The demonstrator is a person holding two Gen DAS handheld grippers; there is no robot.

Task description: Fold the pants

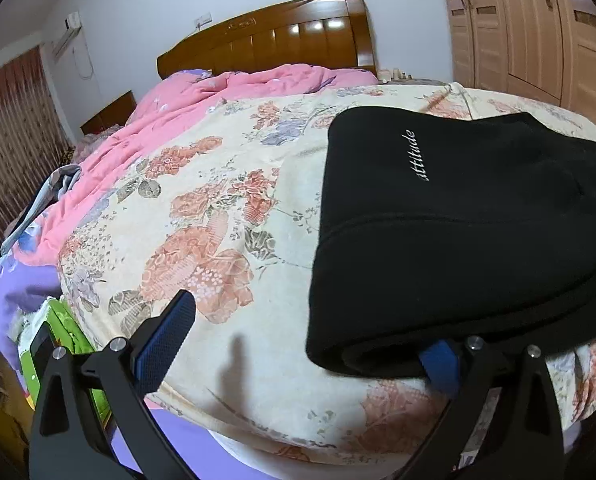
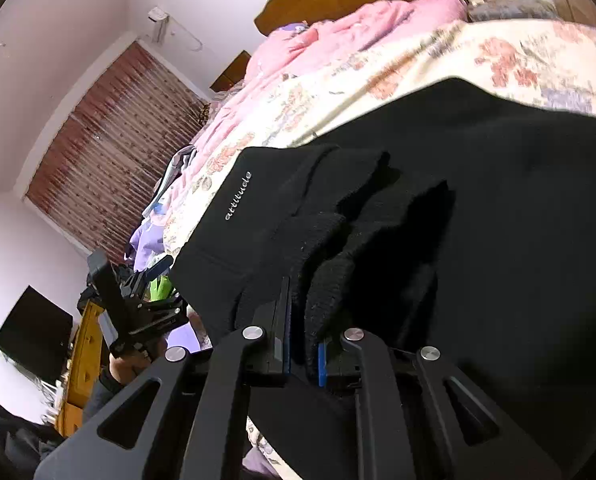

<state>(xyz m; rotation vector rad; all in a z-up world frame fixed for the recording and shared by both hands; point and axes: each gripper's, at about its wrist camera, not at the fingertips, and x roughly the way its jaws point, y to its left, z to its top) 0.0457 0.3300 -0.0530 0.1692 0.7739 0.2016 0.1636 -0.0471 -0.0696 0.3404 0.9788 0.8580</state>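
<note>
Black ribbed hems of the pants are pinched tight between the right gripper pads, lifted off the floral bedspread. Jaws of the left gripper are held wide apart, its right pad tucked under the folded pants' near edge.

The black pants run off the right edge of the left wrist view, and their near folded edge covers most of the left gripper's right finger, so only a blue stub shows. In the right wrist view the ribbed cuffs hide the inner faces of the right gripper's pads. The bed's floral sheet is blurred toward the upper right.
</note>
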